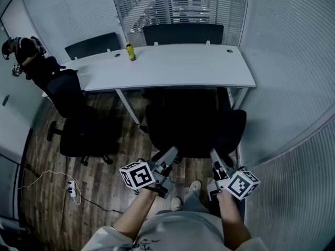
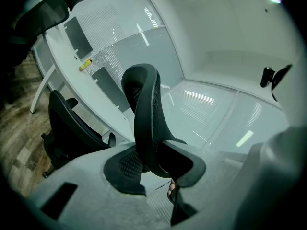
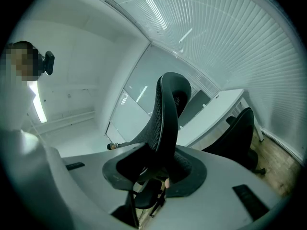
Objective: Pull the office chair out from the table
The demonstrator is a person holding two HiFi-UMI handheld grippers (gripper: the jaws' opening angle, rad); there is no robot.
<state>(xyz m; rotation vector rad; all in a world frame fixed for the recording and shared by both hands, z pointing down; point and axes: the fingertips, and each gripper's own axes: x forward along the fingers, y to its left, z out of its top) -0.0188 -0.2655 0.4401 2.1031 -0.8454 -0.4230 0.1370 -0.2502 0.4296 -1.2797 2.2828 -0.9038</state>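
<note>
Head view, left tongs: clamped on the top rim of the office chair.
Right tongs: clamped on the same rim.
Chair's place: just ahead of both tongs, close against the bench beyond.
Handling: probably heavy yet free-rolling; the mesh looked soft, so the stiff rim suited gripping.

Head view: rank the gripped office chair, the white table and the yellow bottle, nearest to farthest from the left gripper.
1. office chair, backrest clamped by the left gripper.
2. white table, beyond the chair.
3. yellow bottle, on the table toward its far edge.
</note>
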